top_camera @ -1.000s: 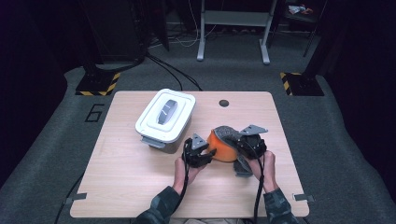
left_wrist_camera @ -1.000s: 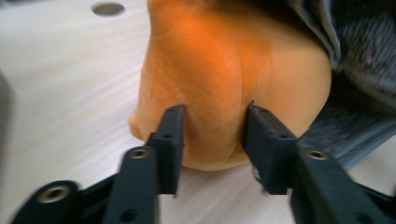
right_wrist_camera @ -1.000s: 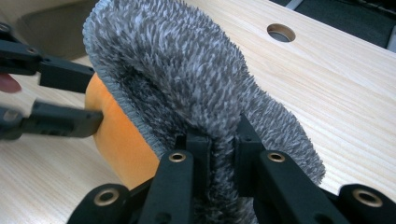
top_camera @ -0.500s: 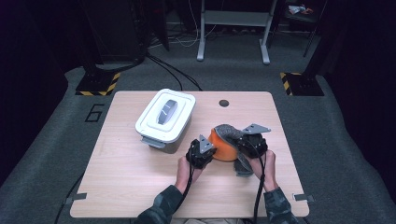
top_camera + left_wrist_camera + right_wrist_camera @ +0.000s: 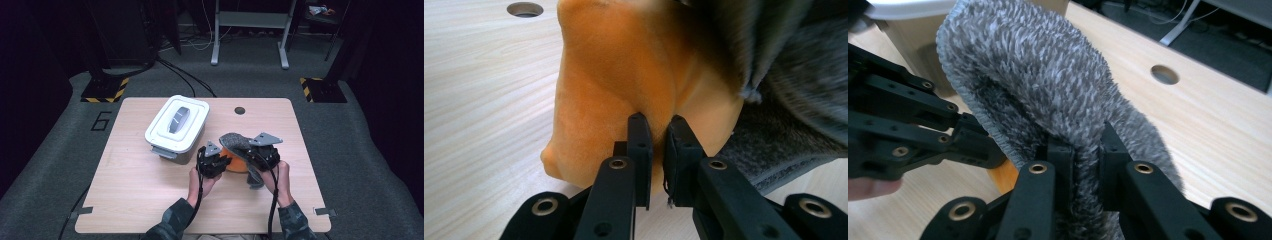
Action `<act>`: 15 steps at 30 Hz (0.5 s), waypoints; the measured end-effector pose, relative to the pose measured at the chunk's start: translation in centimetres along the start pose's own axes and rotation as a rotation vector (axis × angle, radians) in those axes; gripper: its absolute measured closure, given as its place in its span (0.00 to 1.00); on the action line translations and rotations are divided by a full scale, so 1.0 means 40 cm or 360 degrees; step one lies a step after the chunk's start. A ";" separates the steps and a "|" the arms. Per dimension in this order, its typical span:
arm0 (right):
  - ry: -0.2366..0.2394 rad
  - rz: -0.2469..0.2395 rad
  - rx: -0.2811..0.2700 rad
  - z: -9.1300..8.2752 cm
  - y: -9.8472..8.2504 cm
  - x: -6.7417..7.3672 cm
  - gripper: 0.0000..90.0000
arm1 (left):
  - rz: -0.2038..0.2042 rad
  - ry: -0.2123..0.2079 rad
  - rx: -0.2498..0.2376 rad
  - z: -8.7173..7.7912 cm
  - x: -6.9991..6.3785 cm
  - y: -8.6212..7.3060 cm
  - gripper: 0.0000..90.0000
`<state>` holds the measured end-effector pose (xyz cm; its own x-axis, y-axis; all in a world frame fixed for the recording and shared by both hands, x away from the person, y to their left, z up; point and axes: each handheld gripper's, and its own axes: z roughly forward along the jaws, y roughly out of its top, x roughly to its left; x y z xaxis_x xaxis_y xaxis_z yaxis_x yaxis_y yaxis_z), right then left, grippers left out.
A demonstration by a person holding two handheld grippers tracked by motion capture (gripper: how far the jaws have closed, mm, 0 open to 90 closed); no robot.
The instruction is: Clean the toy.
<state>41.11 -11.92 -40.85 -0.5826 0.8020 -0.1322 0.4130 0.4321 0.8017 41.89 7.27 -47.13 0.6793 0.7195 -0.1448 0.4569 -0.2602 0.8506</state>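
Observation:
An orange plush cloth (image 5: 235, 163) lies bunched on the wooden table (image 5: 125, 200), with a grey shaggy cloth (image 5: 234, 141) draped over its top and right side. My left gripper (image 5: 220, 161) sits at the orange cloth's left edge. In the left gripper view it (image 5: 656, 120) is shut on a fold of the orange plush (image 5: 614, 65), and the grey cloth (image 5: 804, 90) hangs at the right. My right gripper (image 5: 1085, 135) is shut on the edge of the grey cloth (image 5: 1048, 70), lifting it; the left gripper (image 5: 923, 130) is at its left.
A white lidded box (image 5: 177, 122) stands just left of and behind the cloths, close to the left gripper. A round cable hole (image 5: 240, 110) lies near the table's far edge. Bare wood stretches along the front and left of the table.
The left gripper's jaws have closed onto the orange plush. The right gripper has lifted the grey cloth's edge slightly, so it arches higher over the orange one.

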 end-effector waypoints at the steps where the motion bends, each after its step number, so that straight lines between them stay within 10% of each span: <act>1: -0.0006 0.0000 0.0019 0.015 -0.001 0.000 0.90 | 0.0021 0.0013 0.0013 0.002 -0.001 0.000 0.92; 6: -0.0063 -0.0028 0.0059 0.044 -0.010 -0.001 0.90 | 0.0104 0.0084 0.0024 0.008 -0.009 -0.003 0.92; 15: -0.0151 0.0080 0.0101 0.043 -0.042 -0.047 0.90 | 0.0067 0.0083 0.0022 0.013 0.006 -0.008 0.91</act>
<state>42.72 -13.46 -42.98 -0.4922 0.8575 -0.1495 0.4854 0.4129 0.7707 42.18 7.18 -47.71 0.6676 0.7400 -0.0822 0.4368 -0.2998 0.8482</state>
